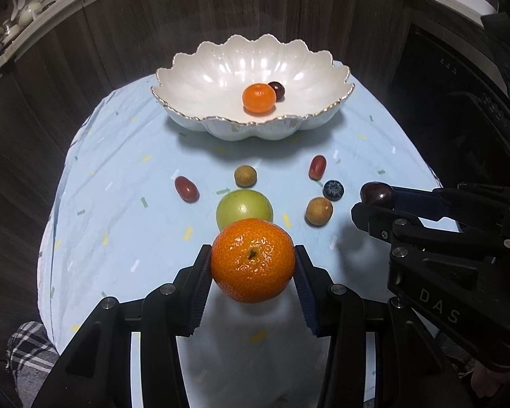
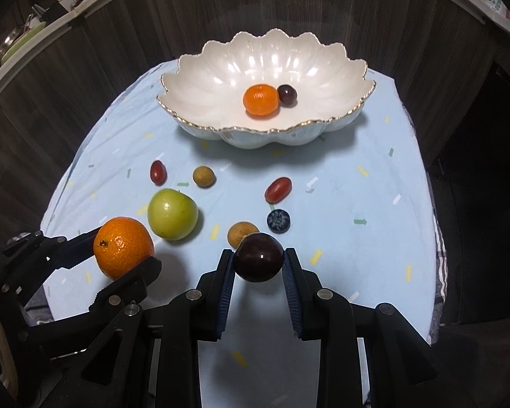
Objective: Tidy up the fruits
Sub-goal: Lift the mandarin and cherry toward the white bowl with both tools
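Note:
My left gripper (image 1: 253, 265) is shut on an orange mandarin (image 1: 252, 260), held above the cloth; from the right wrist view the same mandarin (image 2: 123, 247) shows at lower left. My right gripper (image 2: 259, 261) is shut on a dark purple grape (image 2: 258, 257), also seen as a grape (image 1: 376, 194) at the right. A white scalloped bowl (image 1: 200, 78) at the far side holds a second mandarin (image 1: 259, 98) and a dark grape (image 1: 277, 89). On the cloth lie a green apple (image 1: 244, 208), two red grapes (image 1: 186, 188) (image 1: 317, 167), two brown longans (image 1: 245, 175) (image 1: 319, 211) and a blueberry (image 1: 333, 190).
A light blue patterned cloth (image 1: 119, 204) covers the round table. Dark wood panelling (image 1: 119, 40) stands behind it, with shelves of crockery (image 2: 23, 37) above. A plaid fabric (image 1: 30, 343) shows at the lower left edge.

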The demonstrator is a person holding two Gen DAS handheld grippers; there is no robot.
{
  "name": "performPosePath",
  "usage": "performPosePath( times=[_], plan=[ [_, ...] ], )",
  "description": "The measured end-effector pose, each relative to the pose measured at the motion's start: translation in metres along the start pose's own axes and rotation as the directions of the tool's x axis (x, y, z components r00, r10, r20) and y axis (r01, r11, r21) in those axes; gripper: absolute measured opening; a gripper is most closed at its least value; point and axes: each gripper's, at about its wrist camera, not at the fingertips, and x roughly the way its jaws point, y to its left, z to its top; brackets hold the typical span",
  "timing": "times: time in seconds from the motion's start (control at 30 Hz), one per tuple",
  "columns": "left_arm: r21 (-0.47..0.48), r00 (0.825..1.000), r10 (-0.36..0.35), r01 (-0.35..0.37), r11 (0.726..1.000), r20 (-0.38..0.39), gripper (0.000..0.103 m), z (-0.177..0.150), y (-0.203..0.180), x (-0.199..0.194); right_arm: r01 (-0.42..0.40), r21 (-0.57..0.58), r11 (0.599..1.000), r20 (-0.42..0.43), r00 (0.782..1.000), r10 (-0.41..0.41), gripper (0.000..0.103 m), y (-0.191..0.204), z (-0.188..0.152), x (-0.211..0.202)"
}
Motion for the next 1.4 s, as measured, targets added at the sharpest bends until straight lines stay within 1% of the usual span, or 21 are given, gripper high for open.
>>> performPosePath(
  times=[0.33,0.73,1.07,1.4],
  plan=[
    [-0.022,1.000,0.007,-0.007,1.000,0.024,0.046,0.015,0.011,-0.010,0.008,-0.005,1.000,0.026,1.000,-0.008,0.030,0.004,0.013,-0.012],
    [-0.033,0.998,0.013,-0.011,0.999,0.063,0.046,0.039,0.021,-0.019,0.006,-0.003,1.000,0.080,0.997,-0.006,0.030,0.004,0.037,-0.029],
    [-0.044,0.995,0.023,-0.018,0.999,0.101,0.046,0.074,0.031,-0.018,0.010,0.020,1.000,0.111,0.994,-0.012,0.030,-0.002,0.064,-0.028],
    [-0.053,0.991,0.039,-0.032,0.998,0.127,0.046,0.109,0.044,-0.007,0.039,0.053,0.998,0.132,0.990,-0.046,0.030,-0.018,0.092,-0.019]
  ],
)
